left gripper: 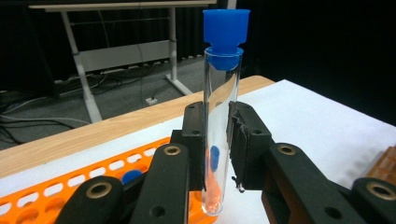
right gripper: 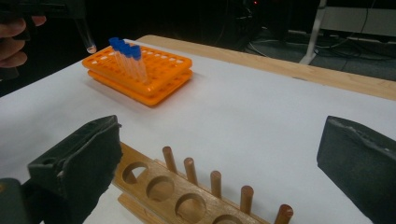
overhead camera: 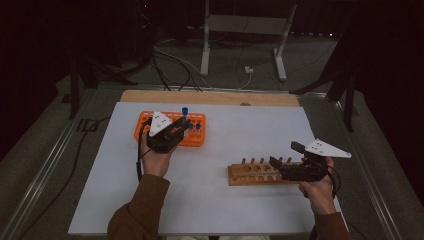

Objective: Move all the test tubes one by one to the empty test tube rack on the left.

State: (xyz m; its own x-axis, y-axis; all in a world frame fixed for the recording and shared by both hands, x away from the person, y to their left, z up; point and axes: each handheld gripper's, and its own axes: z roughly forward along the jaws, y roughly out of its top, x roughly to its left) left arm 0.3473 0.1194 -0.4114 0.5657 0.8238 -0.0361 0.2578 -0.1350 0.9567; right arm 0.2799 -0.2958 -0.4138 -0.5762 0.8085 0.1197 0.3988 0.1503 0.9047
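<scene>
A clear test tube with a blue cap [left gripper: 219, 121] stands upright between the jaws of my left gripper [left gripper: 217, 154], which is shut on it. The tube's bottom hangs just above the orange rack [left gripper: 70, 186]. From above, the left gripper [overhead camera: 180, 123] is over the orange rack [overhead camera: 197, 137], and the tube's cap [overhead camera: 184, 110] sticks up. A few more blue-capped tubes [right gripper: 128, 58] stand in the orange rack [right gripper: 159, 77]. My right gripper [right gripper: 219, 163] is open wide over the wooden rack [right gripper: 161, 186] of holes and pegs. In the high view it [overhead camera: 285, 154] hovers at the right end of that rack [overhead camera: 250, 173].
A white sheet [overhead camera: 225, 135] covers the table, with a wooden strip [overhead camera: 210, 97] along the far edge. Beyond the table are a desk frame [overhead camera: 245, 30] and cables [overhead camera: 170, 65] on the floor. Metal rails [overhead camera: 45, 170] run along both sides.
</scene>
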